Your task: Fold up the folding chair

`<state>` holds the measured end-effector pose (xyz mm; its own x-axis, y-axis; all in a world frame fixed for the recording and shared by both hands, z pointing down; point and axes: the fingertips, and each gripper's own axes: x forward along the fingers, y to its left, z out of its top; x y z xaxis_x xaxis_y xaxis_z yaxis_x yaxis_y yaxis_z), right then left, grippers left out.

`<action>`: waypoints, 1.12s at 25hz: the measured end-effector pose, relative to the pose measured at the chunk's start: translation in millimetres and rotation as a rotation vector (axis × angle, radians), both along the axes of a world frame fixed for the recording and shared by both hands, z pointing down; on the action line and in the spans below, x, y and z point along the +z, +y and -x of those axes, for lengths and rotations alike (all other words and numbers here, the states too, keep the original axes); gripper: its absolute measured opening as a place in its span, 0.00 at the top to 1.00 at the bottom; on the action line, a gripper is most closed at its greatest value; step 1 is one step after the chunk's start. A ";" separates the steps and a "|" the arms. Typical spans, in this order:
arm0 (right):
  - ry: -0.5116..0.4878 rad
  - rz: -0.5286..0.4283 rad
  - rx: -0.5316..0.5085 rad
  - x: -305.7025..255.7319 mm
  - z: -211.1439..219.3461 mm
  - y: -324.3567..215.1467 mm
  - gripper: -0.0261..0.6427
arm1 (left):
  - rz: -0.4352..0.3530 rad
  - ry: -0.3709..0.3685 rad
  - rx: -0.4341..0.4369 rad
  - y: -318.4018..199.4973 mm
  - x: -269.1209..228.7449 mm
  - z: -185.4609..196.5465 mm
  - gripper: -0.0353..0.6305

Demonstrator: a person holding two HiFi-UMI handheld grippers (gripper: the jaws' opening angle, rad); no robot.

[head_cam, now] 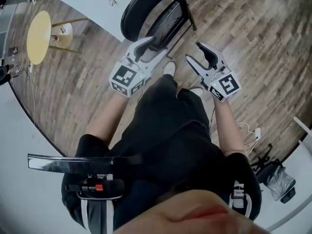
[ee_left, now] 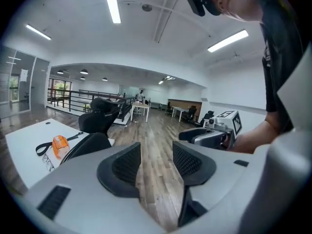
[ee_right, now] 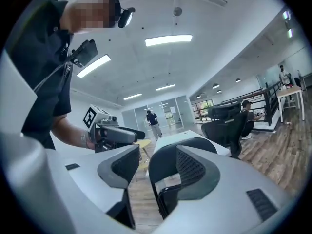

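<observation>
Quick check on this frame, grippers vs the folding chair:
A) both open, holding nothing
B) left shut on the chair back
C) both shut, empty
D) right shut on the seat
A: the left gripper has its jaws apart with only floor between them. The right gripper is apart too, pressing on nothing. The folding chair stands ahead of both, ungripped.

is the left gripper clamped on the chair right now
No, the left gripper view shows the left gripper with its fingers apart, only wood floor between them, the chair off to their left.
</observation>
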<state>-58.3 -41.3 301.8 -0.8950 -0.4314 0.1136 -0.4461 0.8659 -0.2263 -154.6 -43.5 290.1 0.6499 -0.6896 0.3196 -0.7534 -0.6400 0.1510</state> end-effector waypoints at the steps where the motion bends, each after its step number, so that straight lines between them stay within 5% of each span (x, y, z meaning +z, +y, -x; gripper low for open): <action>1: -0.013 -0.010 -0.013 -18.2 -1.3 14.0 0.60 | -0.018 0.013 0.015 13.4 -11.9 -7.0 0.63; 5: -0.052 -0.046 -0.044 -58.8 0.8 36.5 0.63 | -0.063 0.082 0.047 31.5 -32.6 -20.8 0.63; 10: -0.074 -0.084 -0.068 -92.0 3.3 53.6 0.71 | -0.135 0.083 0.105 41.5 -52.7 -45.3 0.64; 15: -0.101 -0.114 -0.097 -129.3 -2.0 68.2 0.82 | -0.187 0.114 0.084 52.4 -96.2 -54.5 0.91; 17: -0.116 -0.127 -0.090 -137.8 -3.4 67.1 0.95 | -0.207 0.112 0.091 57.7 -104.5 -55.2 0.94; 28: -0.084 -0.171 -0.140 -138.0 12.0 76.0 0.95 | -0.204 0.131 0.062 61.2 -110.9 -50.1 0.94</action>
